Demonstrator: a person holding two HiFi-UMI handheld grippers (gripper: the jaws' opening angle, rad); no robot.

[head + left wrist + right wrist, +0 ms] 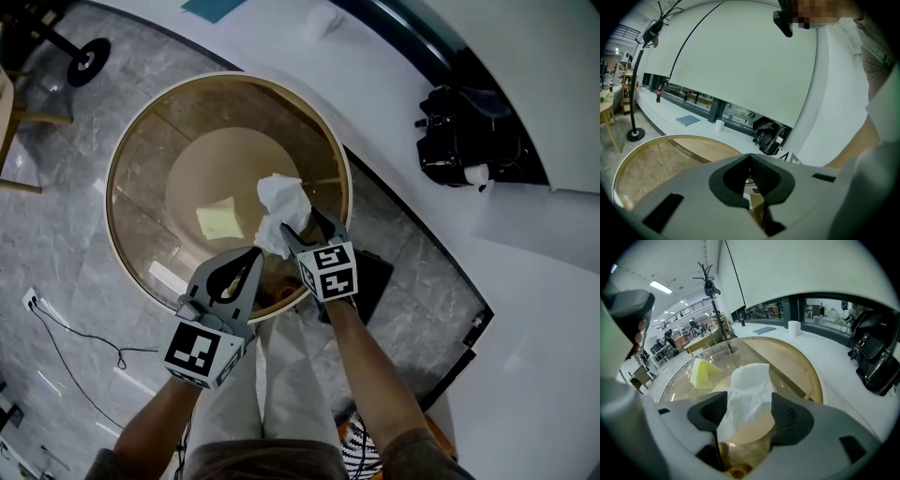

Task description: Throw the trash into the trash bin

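A crumpled white tissue [278, 208] rests on the round glass table with a wooden rim [122, 141]. My right gripper [302, 226] is at its near side, and its jaws stand wide on either side of the tissue [747, 387]. The right gripper view shows the right gripper [747, 402] open, with a slim gap at the right pad [787, 416]. My left gripper [251, 258] hovers over the table's near rim, just left of the tissue, shut and empty. In the left gripper view its fingertips [750, 157] meet. No trash bin shows in any view.
A yellow paper [217, 222] lies on the table left of the tissue. A black bag [464, 136], a white cup [793, 327] and a blue book [687, 120] sit on the white ledge beyond. A coat stand's base [89, 58] and a cable [75, 347] are on the grey floor.
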